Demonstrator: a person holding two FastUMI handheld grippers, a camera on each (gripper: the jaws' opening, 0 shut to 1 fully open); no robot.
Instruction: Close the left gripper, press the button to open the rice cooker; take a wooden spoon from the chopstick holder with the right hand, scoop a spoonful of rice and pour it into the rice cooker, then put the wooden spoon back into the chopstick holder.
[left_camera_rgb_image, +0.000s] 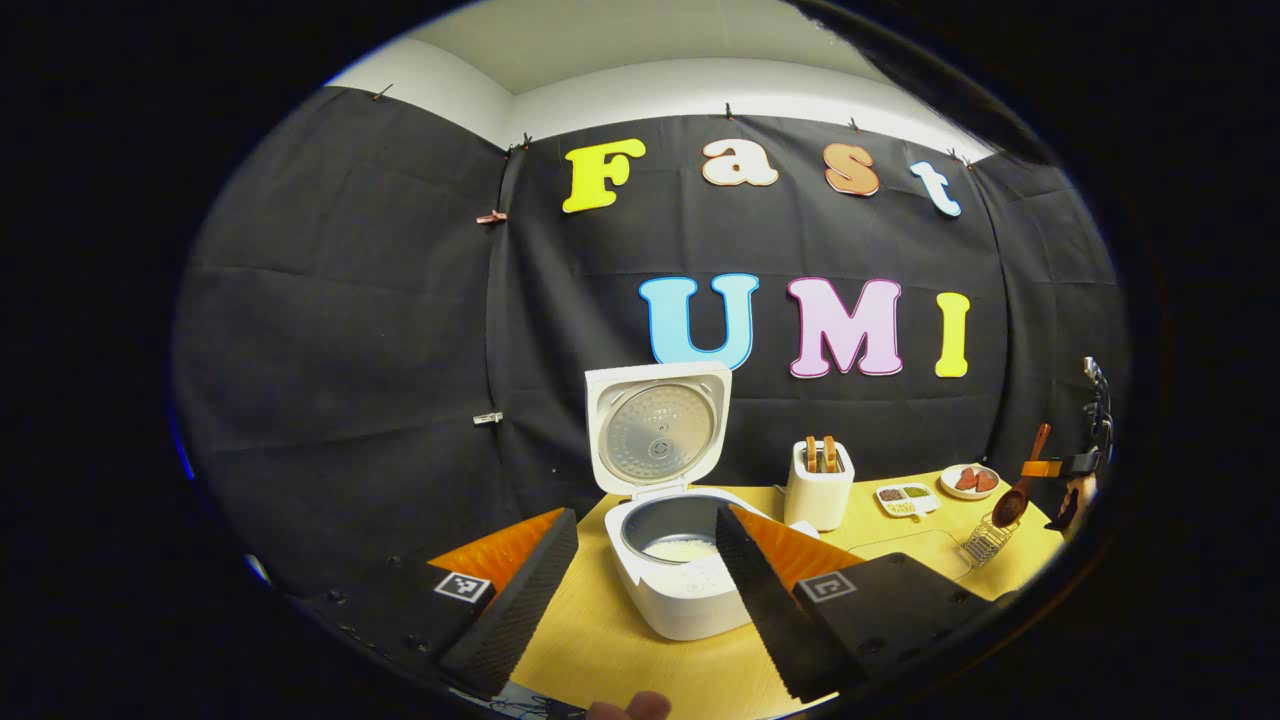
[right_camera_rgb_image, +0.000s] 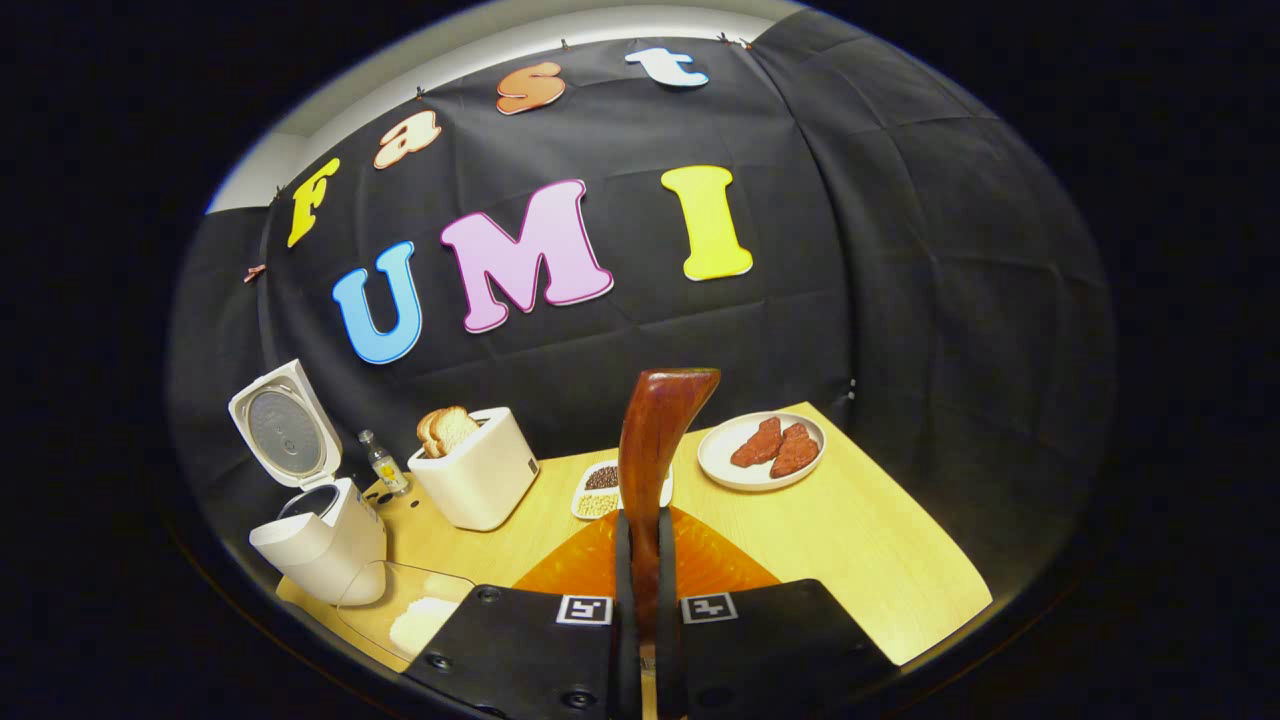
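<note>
The white rice cooker (left_camera_rgb_image: 690, 600) stands open with its lid (left_camera_rgb_image: 657, 430) upright, and some rice lies in the pot (left_camera_rgb_image: 680, 547). My left gripper (left_camera_rgb_image: 648, 515) is open just in front of it, one finger to each side of the pot and nothing between them. At the far right, the right gripper (left_camera_rgb_image: 1042, 467) holds the wooden spoon (left_camera_rgb_image: 1015, 495) with its bowl just above the wire chopstick holder (left_camera_rgb_image: 985, 540). In the right gripper view my right gripper (right_camera_rgb_image: 645, 520) is shut on the spoon's handle (right_camera_rgb_image: 655, 440), which points up and away. The cooker (right_camera_rgb_image: 320, 540) sits at the left there.
A white toaster (left_camera_rgb_image: 820, 490) with bread stands right of the cooker. Behind it are a divided dish of beans (right_camera_rgb_image: 598, 492), a plate of red meat (right_camera_rgb_image: 765, 450) and a small bottle (right_camera_rgb_image: 383, 462). A clear tray holding rice (right_camera_rgb_image: 420, 612) lies near the table's front edge.
</note>
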